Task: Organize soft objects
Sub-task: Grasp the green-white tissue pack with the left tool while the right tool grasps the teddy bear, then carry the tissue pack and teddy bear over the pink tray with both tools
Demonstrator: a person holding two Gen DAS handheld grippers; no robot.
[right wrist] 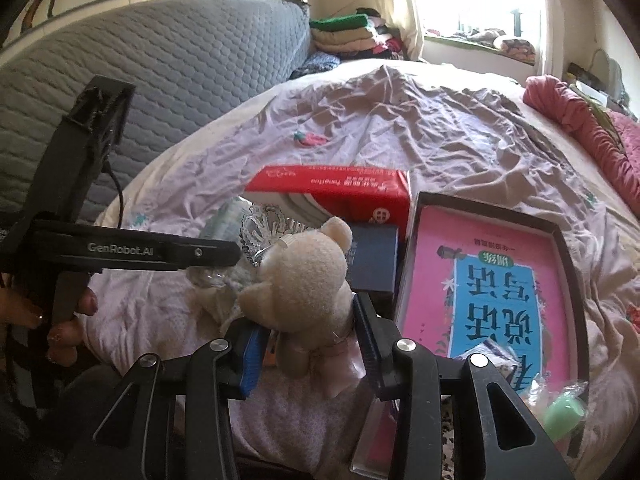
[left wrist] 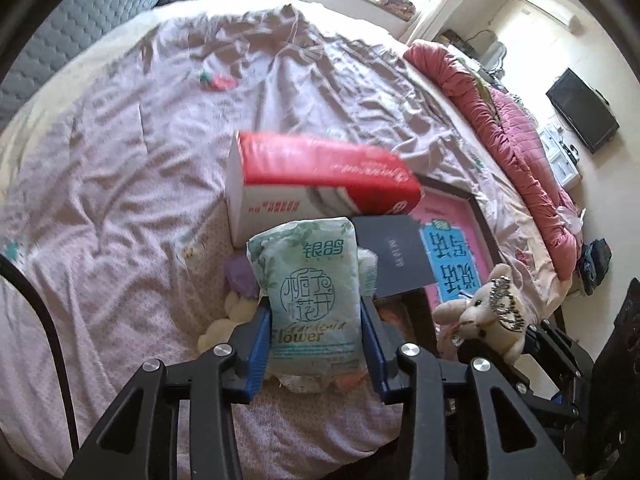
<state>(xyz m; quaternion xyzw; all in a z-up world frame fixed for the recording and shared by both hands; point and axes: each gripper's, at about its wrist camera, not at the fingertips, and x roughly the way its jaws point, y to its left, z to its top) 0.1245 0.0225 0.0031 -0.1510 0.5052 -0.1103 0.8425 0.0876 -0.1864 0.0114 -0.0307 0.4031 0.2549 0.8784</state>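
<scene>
While the left gripper pinches a green tissue pack and the right gripper pinches a cream teddy bear above the bed, both look lifted for sorting; next, pick a destination. Objects beneath are hidden.

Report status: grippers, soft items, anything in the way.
Left gripper shut on tissue pack. Right gripper shut on plush bear. Red box ahead.

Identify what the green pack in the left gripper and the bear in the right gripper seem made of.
Green pack: thin glossy plastic film, likely over tissues; it creases and shines. Bear: cream plush, matte; its fuzzy pile shows, and it looks softly stuffed.
</scene>
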